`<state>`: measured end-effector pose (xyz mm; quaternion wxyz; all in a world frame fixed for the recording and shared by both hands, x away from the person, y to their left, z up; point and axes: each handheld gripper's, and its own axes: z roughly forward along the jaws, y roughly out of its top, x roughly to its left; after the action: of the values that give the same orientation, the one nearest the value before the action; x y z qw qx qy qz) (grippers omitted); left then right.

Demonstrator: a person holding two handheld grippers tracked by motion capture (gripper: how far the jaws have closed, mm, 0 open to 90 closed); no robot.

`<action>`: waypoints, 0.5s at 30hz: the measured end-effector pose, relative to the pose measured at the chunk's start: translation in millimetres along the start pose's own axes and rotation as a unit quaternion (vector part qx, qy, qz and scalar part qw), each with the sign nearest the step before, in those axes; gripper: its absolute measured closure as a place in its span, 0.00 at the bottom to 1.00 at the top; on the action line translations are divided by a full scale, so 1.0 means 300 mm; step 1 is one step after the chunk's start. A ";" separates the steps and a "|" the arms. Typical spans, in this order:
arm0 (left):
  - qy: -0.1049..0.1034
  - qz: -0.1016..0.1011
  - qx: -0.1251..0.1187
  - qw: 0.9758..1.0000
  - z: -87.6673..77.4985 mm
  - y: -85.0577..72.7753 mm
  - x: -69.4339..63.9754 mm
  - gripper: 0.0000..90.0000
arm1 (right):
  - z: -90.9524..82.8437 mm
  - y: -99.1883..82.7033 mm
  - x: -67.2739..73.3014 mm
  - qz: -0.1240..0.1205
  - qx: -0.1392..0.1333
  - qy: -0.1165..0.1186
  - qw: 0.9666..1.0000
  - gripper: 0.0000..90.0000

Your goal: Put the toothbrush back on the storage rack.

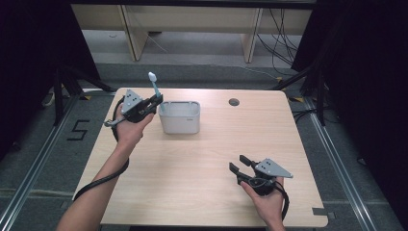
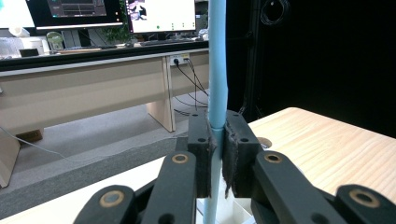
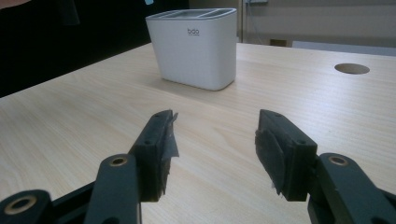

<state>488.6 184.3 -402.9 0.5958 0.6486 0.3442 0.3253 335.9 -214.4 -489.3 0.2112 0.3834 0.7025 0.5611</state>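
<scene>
- Light blue toothbrush [image 1: 154, 85] pinched upright, white head up, at the left rear of the table, just beside the left end of the white holder and standing above its rim.
- In the left gripper view, blue handle [image 2: 217, 84] running straight up between the two pads, lower end dipping below them toward a white compartment edge; contact with the holder: cannot tell.
- Left gripper [image 1: 155, 102] clamped on the toothbrush handle, jaws drawn tight on both sides, grey plate on top, cable trailing back along the forearm and off the table edge.
- Left hand [image 1: 129, 129] wrapped around the gripper's grip, forearm coming in from the lower left.
- White holder [image 1: 179, 117] standing upright on the wooden table [image 1: 202, 159], rounded corners, open top divided into compartments; in the right gripper view small dark lettering on its near face [image 3: 195, 45].
- Round cable hole [image 1: 234, 102] in the tabletop, behind and to the right of the holder.
- Right gripper [image 1: 239, 163] well apart from the holder, low over the near right part of the table, jaws spread wide with nothing between them, aimed toward the holder.
- Right hand [image 1: 265, 198] gripping it from the near edge.
- Beyond the table: grey floor, pale desk legs, loose cables; monitors on a desk in the left gripper view.
</scene>
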 end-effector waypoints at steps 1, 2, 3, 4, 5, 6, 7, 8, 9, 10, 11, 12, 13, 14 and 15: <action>0.000 0.000 0.002 1.000 0.001 -0.001 0.001 0.91 | 0.003 -0.002 -0.001 -0.003 -0.005 0.001 1.000 0.53; 0.001 0.000 0.003 1.000 0.002 -0.003 0.002 0.91 | 0.003 -0.002 -0.002 -0.004 -0.005 0.001 1.000 0.53; 0.001 0.000 0.003 1.000 0.003 -0.004 0.002 0.91 | 0.004 -0.003 0.000 0.001 -0.003 0.003 1.000 0.53; 0.002 -0.001 0.005 1.000 0.005 -0.007 0.003 0.91 | 0.004 -0.003 0.001 0.004 -0.002 0.003 1.000 0.53; 0.002 -0.001 0.005 1.000 0.006 -0.009 0.004 0.91 | 0.003 -0.003 -0.002 -0.006 -0.002 0.000 1.000 0.53; 0.002 -0.001 0.007 1.000 0.007 -0.011 0.004 0.91 | 0.003 -0.003 -0.002 -0.006 -0.002 0.000 1.000 0.53; 0.002 0.000 0.009 1.000 0.008 -0.013 0.005 0.91 | 0.002 -0.003 -0.002 -0.008 -0.001 -0.001 1.000 0.53; 0.003 -0.001 0.009 1.000 0.009 -0.015 0.005 0.91 | 0.002 -0.003 0.001 0.001 0.001 0.004 1.000 0.53; 0.003 0.001 0.011 1.000 0.011 -0.017 0.006 0.91 | 0.002 -0.003 0.000 -0.001 0.003 0.003 1.000 0.53; 0.004 0.000 0.013 1.000 0.012 -0.020 0.006 0.91 | 0.002 -0.004 0.001 -0.002 0.005 0.001 1.000 0.53; 0.005 0.000 0.014 1.000 0.014 -0.023 0.007 0.91 | 0.001 -0.004 0.000 -0.003 0.005 0.000 1.000 0.53; 0.005 0.000 0.016 1.000 0.016 -0.026 0.008 0.91 | 0.001 -0.004 -0.002 -0.007 0.005 -0.003 1.000 0.53; 0.005 -0.002 0.017 1.000 0.017 -0.029 0.008 0.91 | 0.001 -0.004 -0.002 -0.007 0.005 -0.003 1.000 0.53; 0.006 -0.001 0.018 1.000 0.019 -0.031 0.009 0.91 | 0.000 -0.004 -0.002 -0.007 0.005 -0.003 1.000 0.53; 0.006 -0.002 0.019 1.000 0.019 -0.033 0.010 0.91 | 0.001 -0.004 -0.003 -0.010 0.003 -0.004 1.000 0.53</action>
<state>494.5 184.2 -413.1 0.5821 0.6570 0.3550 0.3217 336.3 -215.0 -490.5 0.2185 0.3795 0.7072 0.5551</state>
